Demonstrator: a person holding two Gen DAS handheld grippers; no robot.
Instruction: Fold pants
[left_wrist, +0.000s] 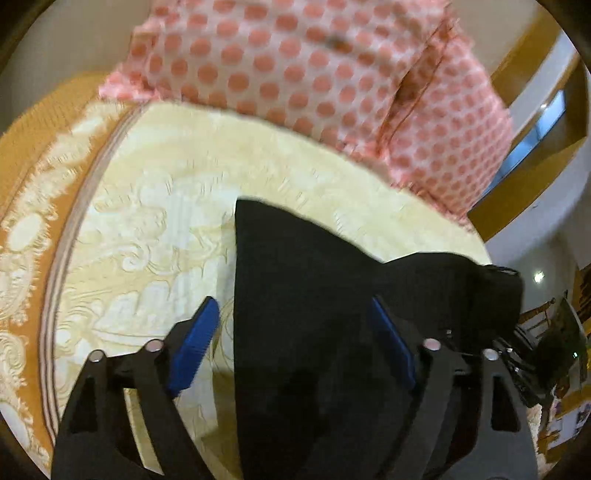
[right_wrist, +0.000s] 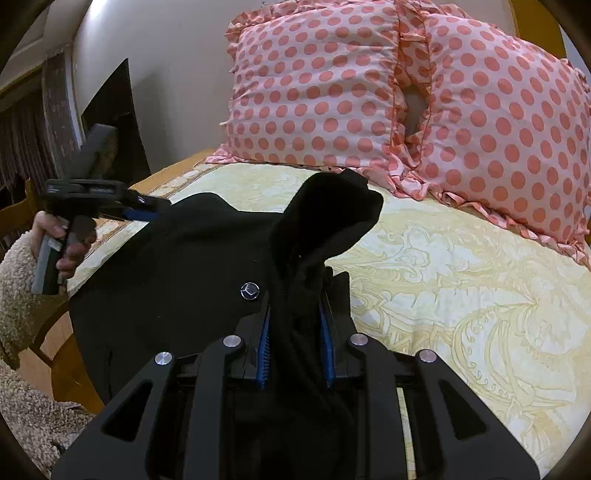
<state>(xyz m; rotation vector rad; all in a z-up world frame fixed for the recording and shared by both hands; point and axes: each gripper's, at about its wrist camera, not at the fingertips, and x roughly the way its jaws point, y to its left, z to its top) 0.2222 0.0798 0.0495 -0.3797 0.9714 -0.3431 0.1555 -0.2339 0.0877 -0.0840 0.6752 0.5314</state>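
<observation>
Black pants (right_wrist: 192, 258) on bed (right_wrist: 461, 280).
Right claw (right_wrist: 295, 347) pinches pants fabric; left claw (left_wrist: 295, 332) spread wide; pillows (right_wrist: 369, 92) at 12 o'clock.

Nothing readable is showing up anywhere; the pants button (right_wrist: 250, 290) is carrying an emblem, but no legible lettering.

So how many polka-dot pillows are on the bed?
2: one pillow at the head of the bed, the second pillow touching it on its right. Others could be out of frame.
</observation>
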